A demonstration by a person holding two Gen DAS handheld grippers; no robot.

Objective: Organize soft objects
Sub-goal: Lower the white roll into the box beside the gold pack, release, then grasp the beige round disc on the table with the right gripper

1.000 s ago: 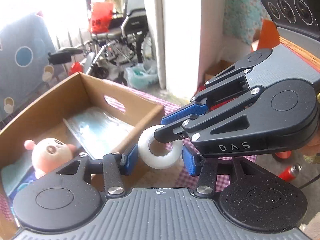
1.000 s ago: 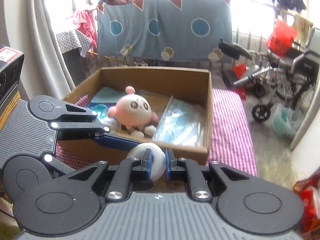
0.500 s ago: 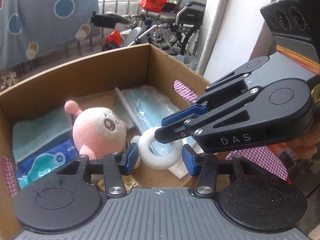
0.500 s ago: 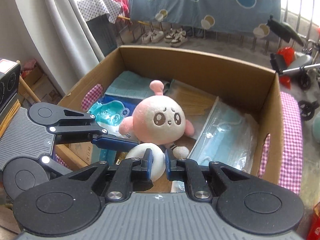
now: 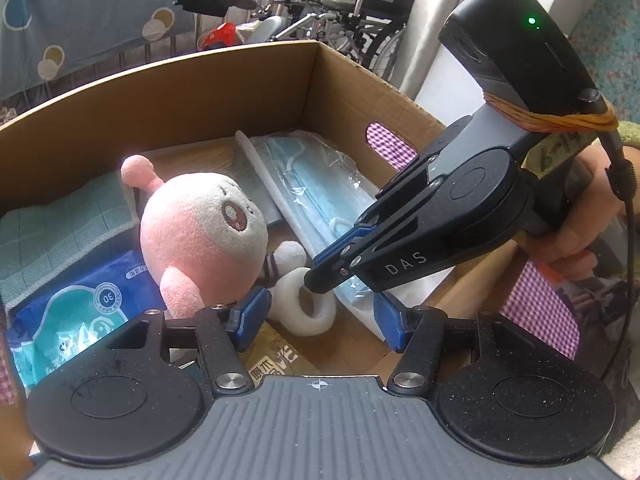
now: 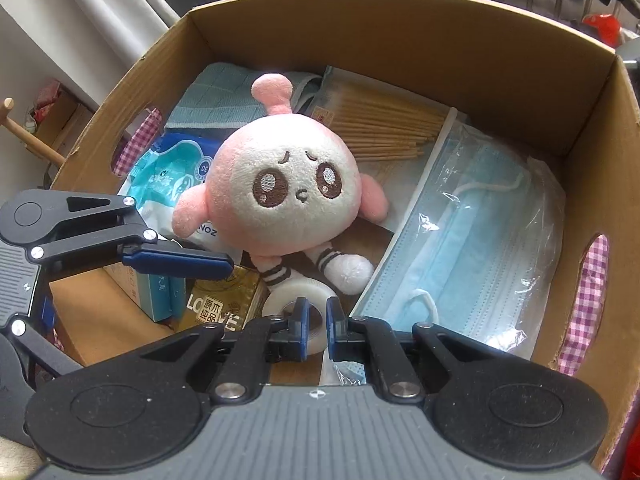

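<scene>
Because the white tape roll [image 5: 307, 305] is the piece being put away, it hangs low inside the cardboard box [image 6: 404, 20], just in front of the pink plush toy [image 6: 280, 196] and beside the bagged face masks [image 6: 476, 240]; the right gripper [image 6: 316, 320] carries it, its jaws pinched narrow on the wall of the ring, one finger through the hole and the other outside, which is likely why so small an opening is enough; the left gripper [image 5: 320, 316] is letting go, its jaws opening, and in the left wrist view its blue pads [image 5: 250, 314] stand clear on either side of the roll with nothing pressed between them. The box already holds the other soft goods, packed flat round the toy so that a bare patch of floor is left near the front: a folded teal cloth [image 5: 60, 224] at the back, a blue tissue pack [image 5: 76, 312] next to it, a bundle of wooden sticks [image 6: 384, 128] behind the toy's head, and a gold packet [image 6: 224, 300] just under the roll. Both tools tip steeply down into the box; the right one reaches in from the side across the left one's view, a hand [image 5: 580, 220] wrapped round its handle; I judge the roll is close to being set down between the toy's feet and the masks.
</scene>
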